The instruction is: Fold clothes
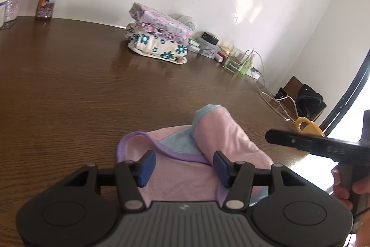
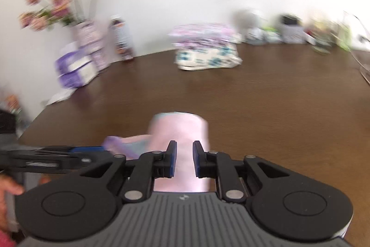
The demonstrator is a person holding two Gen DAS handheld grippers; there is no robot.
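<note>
Dark wood tabletop (image 1: 69, 75) | pink garment (image 1: 231, 138) lies near edge, partly folded | soft, light, limp: pinch purple-trimmed hem | left claw (image 1: 182, 164) wide, empty above it | right claw (image 2: 185, 159) narrow gap, nothing pinched.

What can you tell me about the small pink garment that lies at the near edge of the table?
The pink garment looks like soft, towel-like cloth with a lilac band along its curved edge and a light blue inner side. It is partly folded: its right part is turned over into a thick roll pointing away from the cameras, while the left part lies flat on the brown table. The left tool is open above the flat part. The right tool stands narrowly open over the roll; whether either touches the cloth is unclear.
</note>
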